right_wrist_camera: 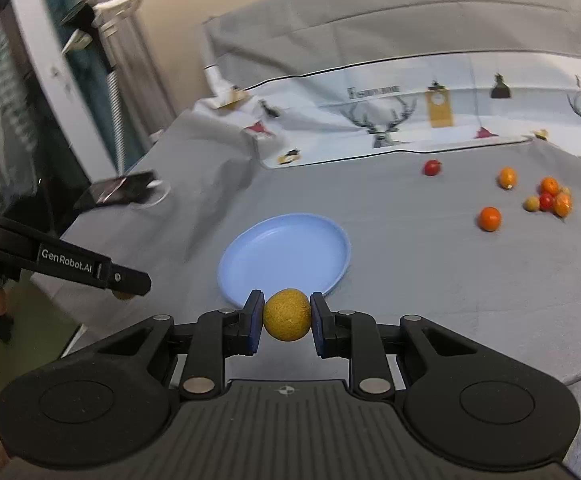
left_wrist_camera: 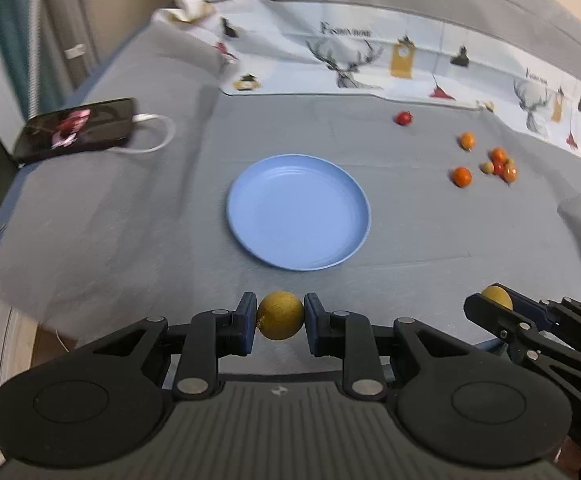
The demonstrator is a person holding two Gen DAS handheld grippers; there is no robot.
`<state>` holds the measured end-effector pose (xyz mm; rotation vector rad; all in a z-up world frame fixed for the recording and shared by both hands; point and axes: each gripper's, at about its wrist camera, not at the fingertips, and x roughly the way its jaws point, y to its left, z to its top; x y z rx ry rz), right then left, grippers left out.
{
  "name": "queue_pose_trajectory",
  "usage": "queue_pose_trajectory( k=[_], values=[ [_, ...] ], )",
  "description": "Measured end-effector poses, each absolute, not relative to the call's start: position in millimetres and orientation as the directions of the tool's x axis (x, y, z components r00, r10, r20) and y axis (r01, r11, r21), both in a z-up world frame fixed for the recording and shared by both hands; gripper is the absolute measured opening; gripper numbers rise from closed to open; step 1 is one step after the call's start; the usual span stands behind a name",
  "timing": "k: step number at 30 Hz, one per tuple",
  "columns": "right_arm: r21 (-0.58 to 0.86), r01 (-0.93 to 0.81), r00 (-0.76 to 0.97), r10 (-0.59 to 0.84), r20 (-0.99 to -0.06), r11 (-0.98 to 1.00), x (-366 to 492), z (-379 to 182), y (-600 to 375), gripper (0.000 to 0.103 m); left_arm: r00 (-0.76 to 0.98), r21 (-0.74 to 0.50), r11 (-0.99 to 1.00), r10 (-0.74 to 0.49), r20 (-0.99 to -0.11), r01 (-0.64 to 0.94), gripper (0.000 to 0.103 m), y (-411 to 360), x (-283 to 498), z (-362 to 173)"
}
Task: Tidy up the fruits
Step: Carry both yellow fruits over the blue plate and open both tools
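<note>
Blue plate (left_wrist_camera: 298, 212): empty, laid on the grey bed cover (left_wrist_camera: 410, 240).
Left hand-held gripper (left_wrist_camera: 280, 322): clamped on a yellow-brown round fruit (left_wrist_camera: 280, 315).
Right hand-held gripper (right_wrist_camera: 286, 316): clamped on a second yellow-brown fruit (right_wrist_camera: 287, 314).

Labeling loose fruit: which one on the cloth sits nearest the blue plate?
The lone orange fruit, left of the cluster; the others lie farther from the blue plate.

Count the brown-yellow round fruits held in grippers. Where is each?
2. One fruit sits between the left gripper's fingers; the other fruit is in the right gripper. A similar small one lies in the cluster; more may hide there.
</note>
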<state>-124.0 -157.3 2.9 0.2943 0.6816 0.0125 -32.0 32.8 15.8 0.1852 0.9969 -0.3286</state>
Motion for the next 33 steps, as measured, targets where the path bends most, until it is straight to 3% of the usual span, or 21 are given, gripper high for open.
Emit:
queue_pose_trajectory(
  k=[13,33],
  values=[
    [0.163,0.060,0.794,0.051,-0.606,0.985,-144.1,25.7,-119.6,0.026,0.513,-0.078,0.937,-0.254,-0.820,0.341,0.028,61.7,-61.5,21.2],
    [0.165,0.069,0.762,0.055,-0.645,0.984,-131.7,14.8,-122.7,0.026,0.498,-0.090,0.936,-0.260,-0.827,0.340,0.028,57.9,-43.6,13.8]
  ],
)
